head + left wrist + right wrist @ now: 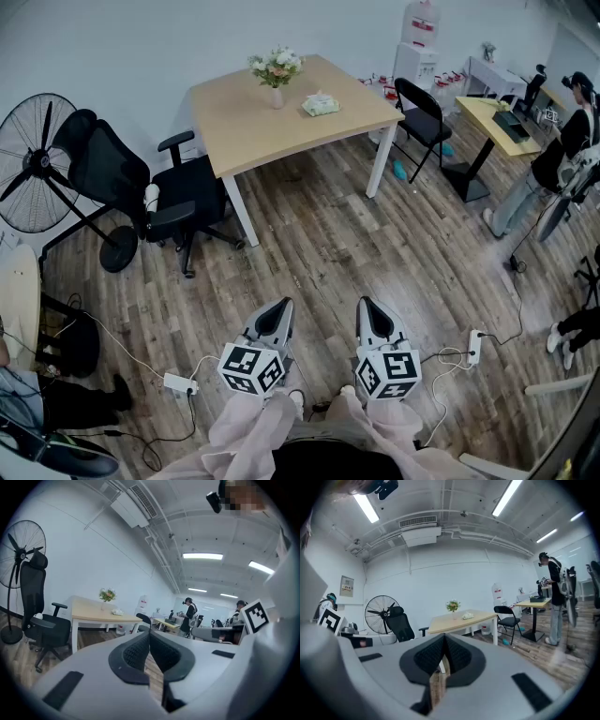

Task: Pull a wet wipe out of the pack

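At far left we see a fan and a black office chair. Our left gripper has its jaws pressed together on nothing, low over the wood floor and well apart from the table. On the table the wet wipe pack lies just right of a flower vase. Our right gripper, beside the left one, is likewise closed and empty. Further right stands a folding chair.

The wet wipe pack is a small, soft packet, pale green and white. It lies flat on the light wooden table, in the right half of the top, nearer the right-hand edge than the left and away from every corner. Its top looks rumpled; finer detail is too small to tell.
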